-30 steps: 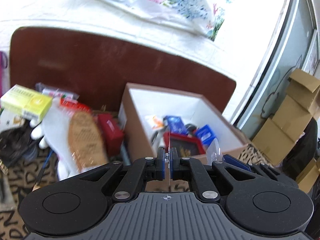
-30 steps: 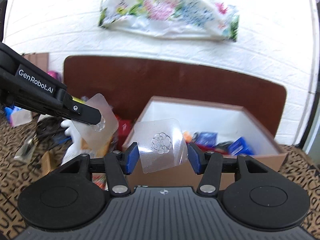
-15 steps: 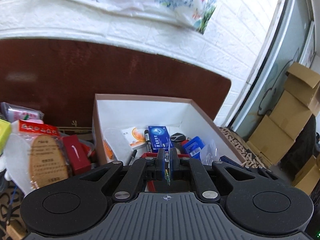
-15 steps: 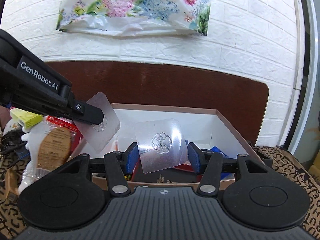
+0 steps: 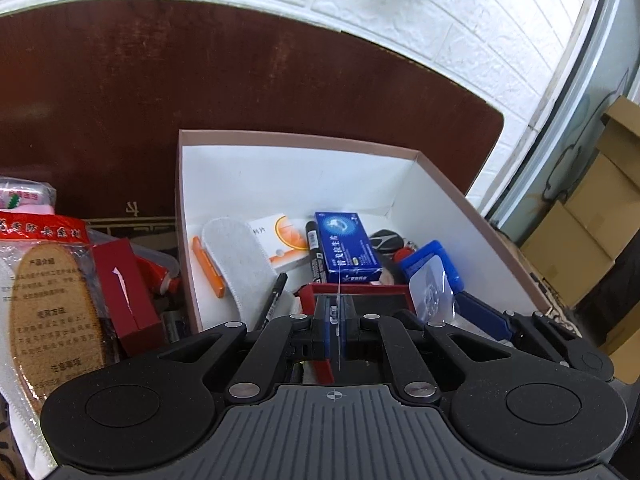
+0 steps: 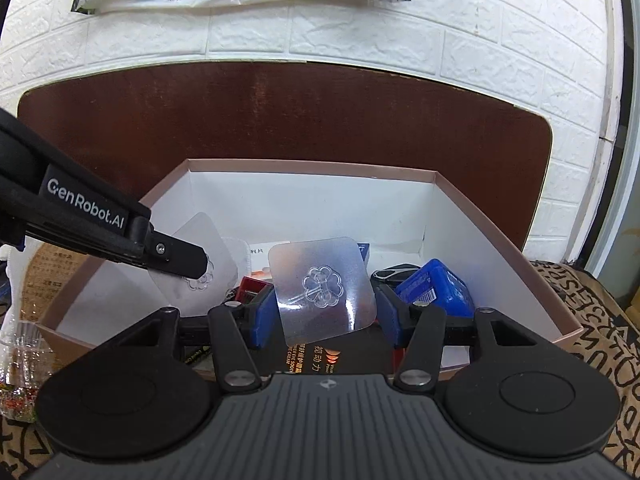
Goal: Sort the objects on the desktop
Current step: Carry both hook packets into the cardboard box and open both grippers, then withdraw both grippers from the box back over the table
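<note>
Nearest, right gripper, blue pads pinching a clear, glossy adhesive hook sheet by its side edges: rounded square, embossed clover at centre, held tilted over the box's near edge. To its left, left gripper, black fingers pressed together on a second clear hook sheet, seen edge-on as a thin line in the left wrist view. Below both, white-lined cardboard box with pinkish rim, crowded: red-framed case, black marker, blue medicine carton, white fabric insole, orange strip, blue plastic case. Outside the box's left edge, cork insole in crinkly wrap, red carton. Behind, dark brown board, white brick wall.
</note>
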The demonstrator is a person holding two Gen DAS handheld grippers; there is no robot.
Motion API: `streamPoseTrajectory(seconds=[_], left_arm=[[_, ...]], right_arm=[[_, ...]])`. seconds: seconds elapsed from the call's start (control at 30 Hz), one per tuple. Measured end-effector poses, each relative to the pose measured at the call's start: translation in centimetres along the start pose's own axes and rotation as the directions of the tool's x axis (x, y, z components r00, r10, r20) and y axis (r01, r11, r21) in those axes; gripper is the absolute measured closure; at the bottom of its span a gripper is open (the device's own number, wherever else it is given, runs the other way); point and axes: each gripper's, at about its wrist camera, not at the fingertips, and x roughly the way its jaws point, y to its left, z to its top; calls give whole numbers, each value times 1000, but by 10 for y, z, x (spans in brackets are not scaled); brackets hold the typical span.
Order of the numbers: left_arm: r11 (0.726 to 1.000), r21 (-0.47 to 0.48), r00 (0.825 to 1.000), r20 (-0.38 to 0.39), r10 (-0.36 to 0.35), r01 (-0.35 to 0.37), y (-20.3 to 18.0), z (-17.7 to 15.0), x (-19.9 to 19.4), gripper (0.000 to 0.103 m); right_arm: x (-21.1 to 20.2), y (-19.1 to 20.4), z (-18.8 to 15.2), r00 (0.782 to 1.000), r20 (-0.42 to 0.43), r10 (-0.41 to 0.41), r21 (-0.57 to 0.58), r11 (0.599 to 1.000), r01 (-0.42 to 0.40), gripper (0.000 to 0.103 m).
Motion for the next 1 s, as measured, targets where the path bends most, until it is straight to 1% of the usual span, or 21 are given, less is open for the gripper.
streamPoseTrajectory(seconds=[0.03,0.07,0.1,0.13,0.17,0.2,0.23,0.27,0.3,0.33,0.4,0.5,0.57,0.6,0.7,0.83,1.0], left_arm=[[1000,-2,1000,-2,1,-1,1,0,2,103],[1000,-4,1000,-1,3,-3,2,0,3,99],[1000,-4,1000,5,7,-7,2,0,3,87],[1000,-5,1000,18,17,-16,3,0,2,69],[999,-10,998,44,39,-39,2,-1,-1,58],[998,-21,995,76,59,-57,4,-1,-4,26],[997,-36,992,108,72,-68,5,-2,-8,12],[998,-41,989,138,60,-55,6,-3,-13,12],[998,-42,988,144,56,-51,6,-2,-16,11],[998,-41,989,140,56,-51,6,0,-17,11],[998,-43,989,137,50,-45,7,1,-20,8],[999,-43,989,146,27,-21,7,-1,-25,3],[999,-30,988,149,26,-22,4,-3,-27,1],[999,-23,988,147,39,-35,2,-4,-27,0],[999,-13,988,147,54,-52,0,-7,-30,0],[998,-32,989,134,61,-57,3,-9,-32,0],[997,-34,987,140,77,-73,4,-14,-40,0]], right_arm=[[1,0,0,1000,-2,-2,0,1000,2,44],[2,0,0,1000,-5,-2,0,1000,2,42],[4,0,1,1000,-10,2,-3,1000,-2,40],[4,1,0,1000,-10,7,-6,1000,-7,38],[3,2,0,1000,-7,9,-8,1000,-9,29],[2,3,0,1000,1,3,-9,1000,-3,20],[0,4,0,1000,11,-7,-14,1000,7,17],[-1,5,-1,1000,20,-15,-19,1000,16,16],[-2,5,-1,1000,23,-18,-20,1000,19,15],[-3,4,-1,1000,23,-18,-16,1000,19,14],[-6,5,-2,999,27,-29,-8,1000,29,5],[-10,7,-3,998,35,-43,-19,999,44,1],[-12,8,-3,998,36,-42,-19,999,42,1],[-12,8,-3,998,36,-44,-15,999,44,1],[-13,9,-3,998,26,-48,-8,999,49,1],[-17,11,-3,998,25,-50,-17,999,50,1],[-24,12,-2,998,33,-48,-14,999,49,1]])
